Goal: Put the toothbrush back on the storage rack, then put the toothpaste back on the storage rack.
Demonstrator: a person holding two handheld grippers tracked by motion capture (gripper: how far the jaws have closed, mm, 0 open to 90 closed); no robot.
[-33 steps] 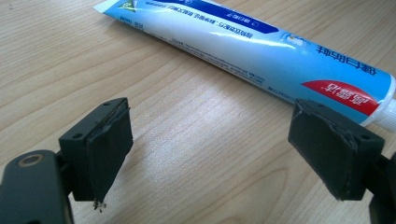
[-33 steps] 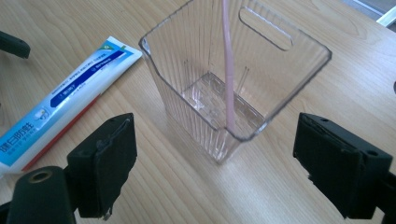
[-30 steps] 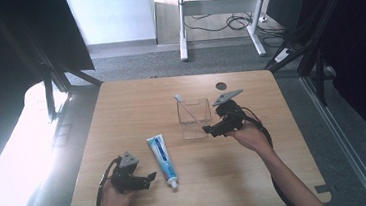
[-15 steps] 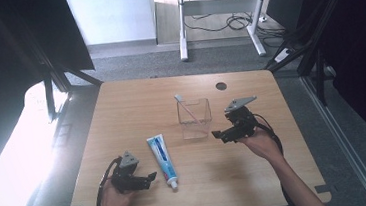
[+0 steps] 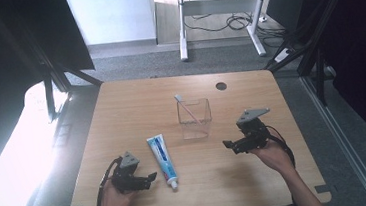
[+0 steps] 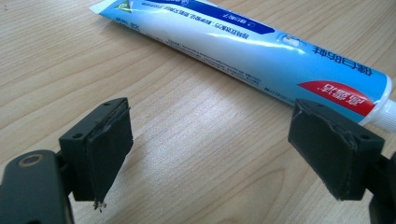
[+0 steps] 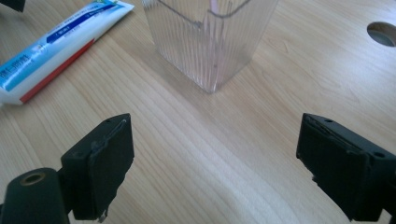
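Your left gripper (image 5: 150, 176) sits spread wide just beside the toothpaste tube (image 5: 162, 159), which lies flat on the surface (image 5: 131, 112), easy to pinch. Your right gripper (image 5: 228, 144) is spread and empty near the clear cup (image 5: 194, 118) holding the toothbrush (image 5: 185, 108).

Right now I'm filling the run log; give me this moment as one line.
left gripper: open, beside toothpaste tube | right gripper: open, empty | toothbrush: in clear cup
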